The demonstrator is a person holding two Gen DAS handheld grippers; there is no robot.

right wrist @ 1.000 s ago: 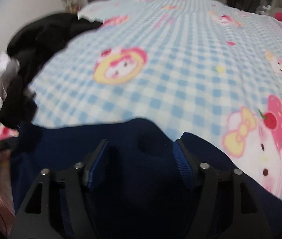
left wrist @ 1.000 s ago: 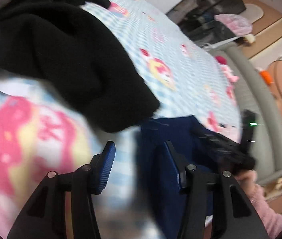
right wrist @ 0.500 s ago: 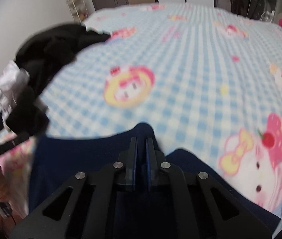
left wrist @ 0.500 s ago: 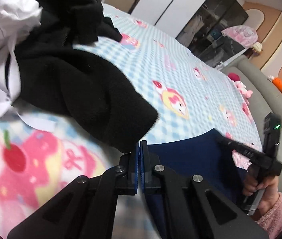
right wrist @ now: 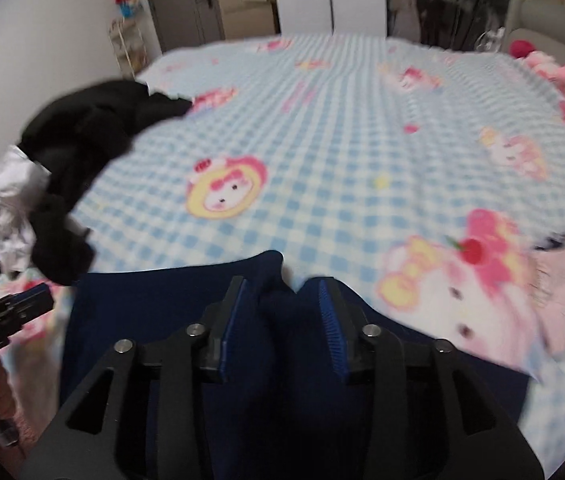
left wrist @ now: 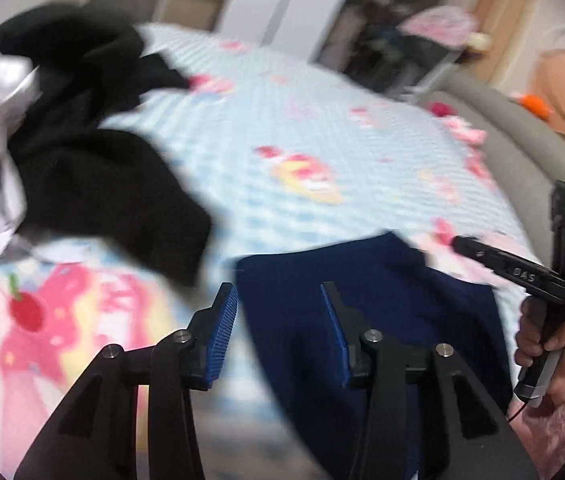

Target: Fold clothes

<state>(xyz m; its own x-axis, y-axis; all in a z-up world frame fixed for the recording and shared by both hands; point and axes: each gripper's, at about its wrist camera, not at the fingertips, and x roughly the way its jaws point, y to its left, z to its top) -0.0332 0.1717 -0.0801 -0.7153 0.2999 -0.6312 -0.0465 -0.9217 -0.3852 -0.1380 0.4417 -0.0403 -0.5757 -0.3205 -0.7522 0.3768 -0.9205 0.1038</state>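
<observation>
My left gripper (left wrist: 278, 316) has its jaws spread wide, blue pads (left wrist: 224, 332) facing each other with nothing pinched between them. My right gripper (right wrist: 282, 312) is parted too, fingers apart, gripping nothing. In the left wrist view my right hand (left wrist: 550, 344) is wrapped around its handle, pink sleeve at the wrist.

Navy garment (right wrist: 154, 320) lies spread at lower centre of frame; black garment (right wrist: 82, 136) lies heaped at left.
</observation>
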